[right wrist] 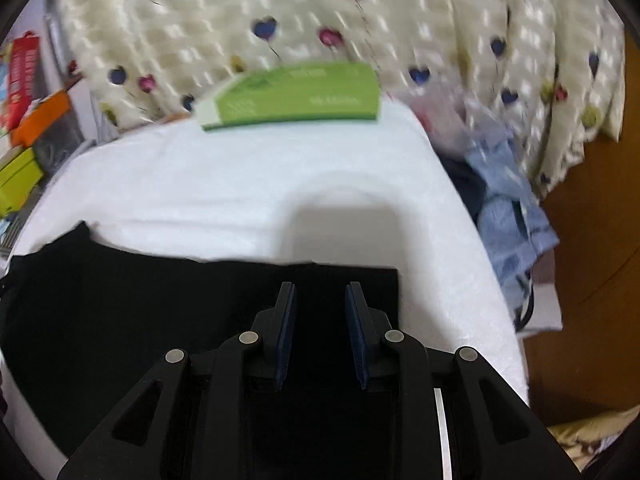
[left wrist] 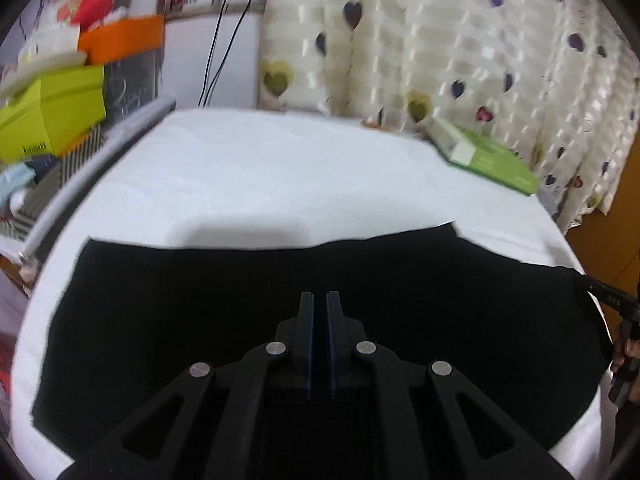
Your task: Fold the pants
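Observation:
Black pants (left wrist: pixel 240 312) lie flat across a white cloth-covered table (left wrist: pixel 280 168). In the left wrist view my left gripper (left wrist: pixel 320 298) sits over the middle of the pants, its fingers nearly touching and nothing visible between them. My right gripper (right wrist: pixel 320 290) hovers over the right end of the pants (right wrist: pixel 120 312), close to their straight right edge, with its jaws apart and empty. A dark part of the right gripper and a hand (left wrist: pixel 628 348) show at the far right edge of the left wrist view.
A green box (right wrist: pixel 296 96) lies at the table's far edge, before a heart-patterned curtain (right wrist: pixel 440 20). Boxes in orange (left wrist: pixel 120 38) and lime (left wrist: pixel 52 112) are stacked to the left. Blue clothes (right wrist: pixel 508 216) are piled off the table's right side.

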{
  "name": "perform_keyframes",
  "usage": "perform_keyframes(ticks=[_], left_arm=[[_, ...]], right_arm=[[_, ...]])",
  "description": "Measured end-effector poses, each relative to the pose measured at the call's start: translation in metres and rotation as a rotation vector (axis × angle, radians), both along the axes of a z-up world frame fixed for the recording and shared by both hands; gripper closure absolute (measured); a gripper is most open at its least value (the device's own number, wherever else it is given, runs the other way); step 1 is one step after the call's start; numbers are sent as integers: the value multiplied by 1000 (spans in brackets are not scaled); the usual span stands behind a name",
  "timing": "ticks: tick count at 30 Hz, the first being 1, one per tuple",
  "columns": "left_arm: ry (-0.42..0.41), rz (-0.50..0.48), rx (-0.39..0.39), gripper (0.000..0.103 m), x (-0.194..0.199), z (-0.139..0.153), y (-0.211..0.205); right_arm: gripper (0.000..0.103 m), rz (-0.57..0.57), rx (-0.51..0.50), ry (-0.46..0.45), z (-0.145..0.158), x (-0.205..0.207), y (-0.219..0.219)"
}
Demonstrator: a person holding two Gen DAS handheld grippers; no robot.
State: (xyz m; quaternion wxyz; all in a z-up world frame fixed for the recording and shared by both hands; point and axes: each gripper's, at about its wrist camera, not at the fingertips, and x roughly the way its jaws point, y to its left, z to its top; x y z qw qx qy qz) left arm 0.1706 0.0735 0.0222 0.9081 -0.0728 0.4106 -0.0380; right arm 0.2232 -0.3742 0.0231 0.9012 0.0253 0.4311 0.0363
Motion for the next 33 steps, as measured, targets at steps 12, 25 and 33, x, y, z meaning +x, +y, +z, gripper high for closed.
perform_keyframes(ticks=[12,25,33], left_arm=[[-31,-3,-15,94,-33,4,10],[-34,-77,-53,94,-104,-2,6],[-4,-126,-2,83,-107,-11,-13]], right_arm=[[73,98,10,-51,24,-47,23],[70,298,-45,-66,11,-139,93],[67,294,-49,-18,0,-142,86]])
